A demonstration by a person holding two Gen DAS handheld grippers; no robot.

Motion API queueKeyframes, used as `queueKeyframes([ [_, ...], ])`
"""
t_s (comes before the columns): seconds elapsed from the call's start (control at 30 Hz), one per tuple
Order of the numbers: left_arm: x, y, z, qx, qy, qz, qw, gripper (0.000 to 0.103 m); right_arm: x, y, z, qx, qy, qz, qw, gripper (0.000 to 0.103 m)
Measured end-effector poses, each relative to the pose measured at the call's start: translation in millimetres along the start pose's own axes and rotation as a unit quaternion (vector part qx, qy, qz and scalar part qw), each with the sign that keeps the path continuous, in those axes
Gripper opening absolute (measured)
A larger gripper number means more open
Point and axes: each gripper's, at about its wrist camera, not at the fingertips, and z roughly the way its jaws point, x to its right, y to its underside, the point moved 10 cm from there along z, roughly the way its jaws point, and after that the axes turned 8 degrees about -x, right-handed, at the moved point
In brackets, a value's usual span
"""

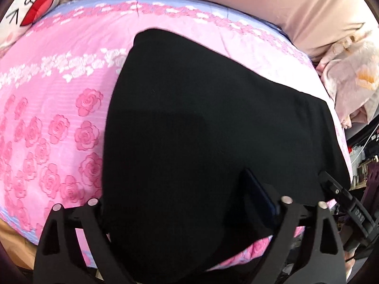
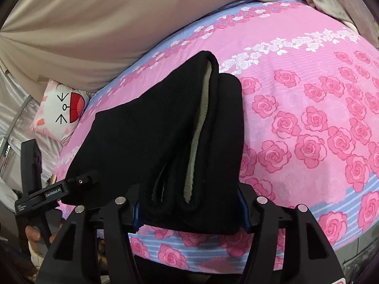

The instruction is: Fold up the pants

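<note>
Black pants (image 1: 201, 118) with a pale fleece lining (image 2: 201, 123) lie folded on a pink rose-print bedspread (image 1: 59, 108). My left gripper (image 1: 189, 203) straddles the near edge of the pants; the cloth covers the space between its fingers, so its hold is unclear. My right gripper (image 2: 189, 203) has the stacked layers of the pants (image 2: 165, 142) between its blue pads at the bed's near edge. The right gripper's tip shows in the left wrist view (image 1: 331, 184), and the left gripper's tip shows in the right wrist view (image 2: 80, 179), each at a corner of the pants.
A white cat-face cushion (image 2: 61, 108) lies at the bed's far corner. Beige curtain fabric (image 2: 94, 35) hangs behind the bed. A pale crumpled blanket (image 1: 350, 80) sits beside the bed's edge. The bedspread (image 2: 308, 118) stretches wide around the pants.
</note>
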Motion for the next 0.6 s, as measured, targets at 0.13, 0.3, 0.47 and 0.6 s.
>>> queueKeyframes([
  [0.13,2.8,-3.5,2.8,-0.002,0.027,-0.011,0.9996,0.080,2.5,-0.3,6.9,-0.003,-0.023,0.019,1.000,0.064],
  [0.3,10.8,-6.3,-25.0,0.021,0.054,-0.005,0.9983,0.036,-18.6,-5.3,-9.3,0.021,-0.019,-0.017,0.999,0.037],
  [0.47,30.3,-6.9,-68.6,0.054,0.084,0.020,0.9948,0.032,-53.5,-10.7,-43.9,0.053,-0.025,-0.058,0.997,0.036],
  [0.6,50.7,-4.4,-113.7,0.091,0.095,0.059,0.9895,0.032,-78.2,-13.7,-76.7,0.078,-0.030,-0.090,0.992,0.036],
])
